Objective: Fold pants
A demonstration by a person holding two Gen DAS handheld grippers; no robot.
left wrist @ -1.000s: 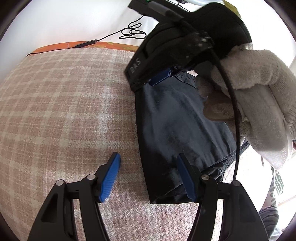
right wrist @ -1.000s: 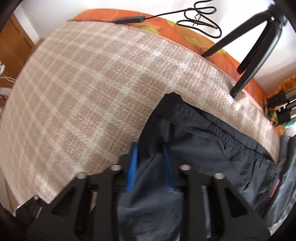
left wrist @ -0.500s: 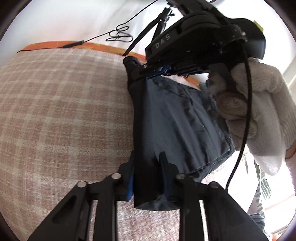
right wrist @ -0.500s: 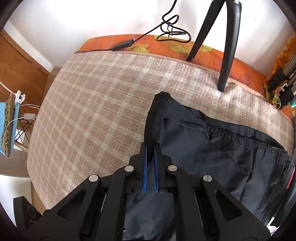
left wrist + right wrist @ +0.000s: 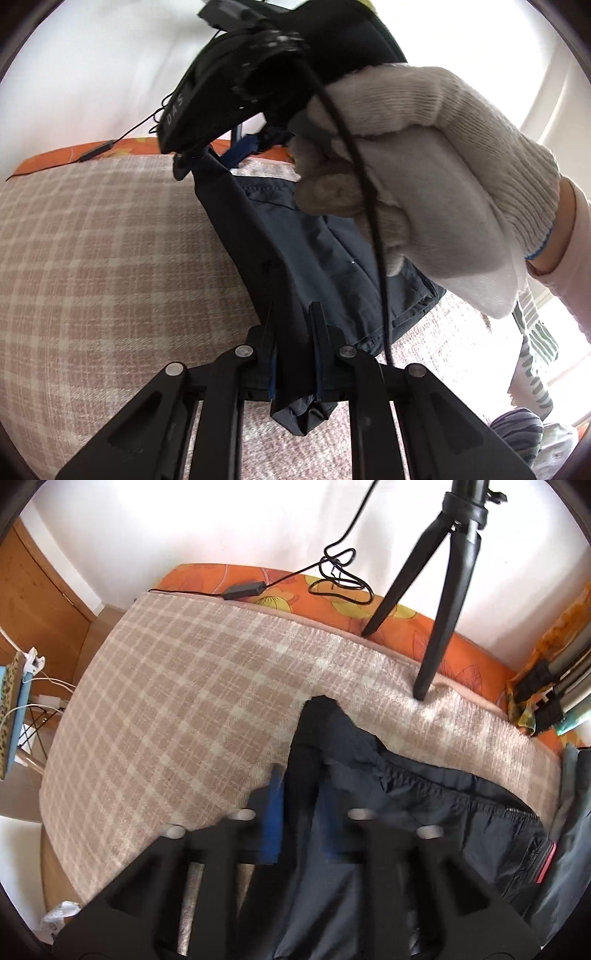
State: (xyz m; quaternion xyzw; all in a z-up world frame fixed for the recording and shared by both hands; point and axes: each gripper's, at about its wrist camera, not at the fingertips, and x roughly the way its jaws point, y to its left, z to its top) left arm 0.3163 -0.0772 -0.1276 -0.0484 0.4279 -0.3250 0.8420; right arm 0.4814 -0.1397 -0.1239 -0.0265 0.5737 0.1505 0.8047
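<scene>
Dark navy pants [image 5: 314, 251] hang lifted over a pink plaid blanket [image 5: 110, 258]. In the left wrist view my left gripper [image 5: 291, 314] pinches one bunched corner; its jaws are closing and the pads press on the cloth. The fabric runs taut up to my right gripper [image 5: 221, 155], which a white-gloved hand [image 5: 424, 177] holds at the far corner. In the right wrist view the pants [image 5: 424, 812] pass between the blue pads of the right gripper [image 5: 299, 775]; its jaws are opening a little, with the cloth still held between them.
A black tripod [image 5: 443, 590] stands on the blanket's [image 5: 184, 701] far edge, by an orange sheet [image 5: 295, 587] with a black cable [image 5: 332, 568]. Wooden furniture [image 5: 37, 602] is at left. More dark clothing [image 5: 569, 849] lies at right.
My left gripper went from open beside the pants to shut on their corner and rose with it. The right gripper lifted its corner, squeezed tighter, then widened slightly. The pants now hang stretched between both.
</scene>
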